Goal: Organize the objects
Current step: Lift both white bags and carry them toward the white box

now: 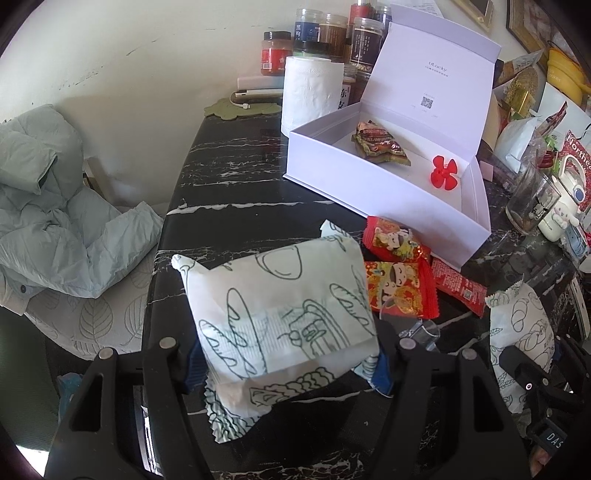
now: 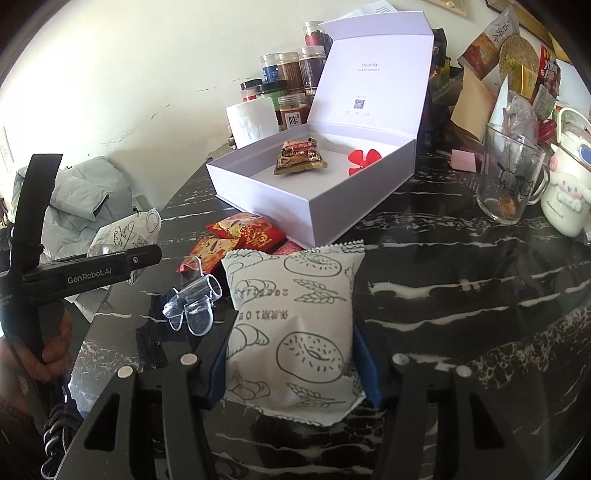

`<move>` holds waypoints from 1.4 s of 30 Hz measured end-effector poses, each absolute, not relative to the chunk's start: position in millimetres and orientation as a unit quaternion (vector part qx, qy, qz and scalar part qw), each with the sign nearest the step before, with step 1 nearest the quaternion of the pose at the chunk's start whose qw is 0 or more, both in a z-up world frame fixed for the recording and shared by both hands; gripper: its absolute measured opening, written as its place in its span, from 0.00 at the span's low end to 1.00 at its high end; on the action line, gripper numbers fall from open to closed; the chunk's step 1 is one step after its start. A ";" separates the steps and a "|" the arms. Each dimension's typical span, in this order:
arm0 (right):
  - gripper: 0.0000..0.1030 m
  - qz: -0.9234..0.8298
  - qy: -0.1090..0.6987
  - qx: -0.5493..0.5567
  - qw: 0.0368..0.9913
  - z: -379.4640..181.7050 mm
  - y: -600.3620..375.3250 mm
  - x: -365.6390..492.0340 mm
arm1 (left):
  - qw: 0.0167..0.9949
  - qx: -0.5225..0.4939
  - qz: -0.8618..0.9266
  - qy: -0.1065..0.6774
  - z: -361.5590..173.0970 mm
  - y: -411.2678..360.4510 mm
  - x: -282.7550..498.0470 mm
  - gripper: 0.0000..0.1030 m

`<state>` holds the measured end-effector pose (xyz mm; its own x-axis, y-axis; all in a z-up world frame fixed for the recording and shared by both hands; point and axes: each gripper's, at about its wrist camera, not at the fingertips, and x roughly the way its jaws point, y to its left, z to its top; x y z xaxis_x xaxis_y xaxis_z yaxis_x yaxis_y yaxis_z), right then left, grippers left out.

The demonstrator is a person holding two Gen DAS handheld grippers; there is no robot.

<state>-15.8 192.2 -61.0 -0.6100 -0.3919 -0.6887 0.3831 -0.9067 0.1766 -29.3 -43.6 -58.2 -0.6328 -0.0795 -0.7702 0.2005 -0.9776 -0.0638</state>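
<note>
My left gripper [image 1: 286, 363] is shut on a white bread packet [image 1: 280, 310] with green line drawings, held over the black marble table [image 1: 229, 173]. My right gripper [image 2: 291, 363] is shut on a second white bread packet [image 2: 295, 325] printed with donuts and wheat. The open white box [image 1: 399, 184] stands ahead; inside lie a brown-green snack pack [image 1: 380, 144] and a red plastic propeller [image 1: 443, 171]. The box [image 2: 321, 192] shows in the right wrist view too. Red snack packets [image 1: 399, 280] lie in front of it. The other gripper with its packet [image 1: 521, 325] shows at the right.
A toilet roll [image 1: 310, 92] and spice jars [image 1: 332, 33] stand behind the box. A glass mug [image 2: 511, 177] and a white cartoon mug [image 2: 565, 195] stand at the right. A clear plastic clip [image 2: 192, 306] lies by the red packets. A grey jacket [image 1: 48, 206] lies on a chair at left.
</note>
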 end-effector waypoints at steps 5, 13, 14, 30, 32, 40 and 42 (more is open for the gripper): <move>0.56 -0.898 -0.003 0.377 0.226 -48.9 193.2 -10.2 | 0.072 0.413 -0.905 0.069 -46.3 -38.9 -25.4 0.65; 0.56 -0.901 0.005 0.362 0.237 -27.4 196.9 -6.2 | 0.054 0.398 -0.914 0.058 -28.4 -24.7 -23.4 0.65; 0.56 -0.902 0.007 0.361 0.237 -25.0 197.1 -6.7 | 0.053 0.396 -0.915 0.055 -26.3 -22.5 -23.2 0.65; 0.56 -0.910 0.022 0.330 0.250 19.0 209.6 -26.2 | 0.002 0.375 -0.927 0.022 5.8 15.5 -43.1 0.65; 0.56 -0.910 0.020 0.328 0.252 22.0 211.2 -30.3 | -0.007 0.375 -0.927 0.021 7.9 20.0 -46.8 0.65; 0.56 -0.911 0.023 0.322 0.255 32.8 214.1 -45.7 | -0.021 0.369 -0.929 0.001 19.6 33.2 -64.3 0.65; 0.56 -0.912 0.024 0.319 0.257 36.0 214.6 -50.9 | -0.023 0.366 -0.930 -0.004 23.4 36.0 -69.8 0.65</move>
<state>-50.9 214.6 36.0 -0.6639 -0.4536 -0.5945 0.4843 -0.8666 0.1204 -69.8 36.0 23.4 -0.7312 0.0396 -0.6810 -0.0450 -0.9989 -0.0098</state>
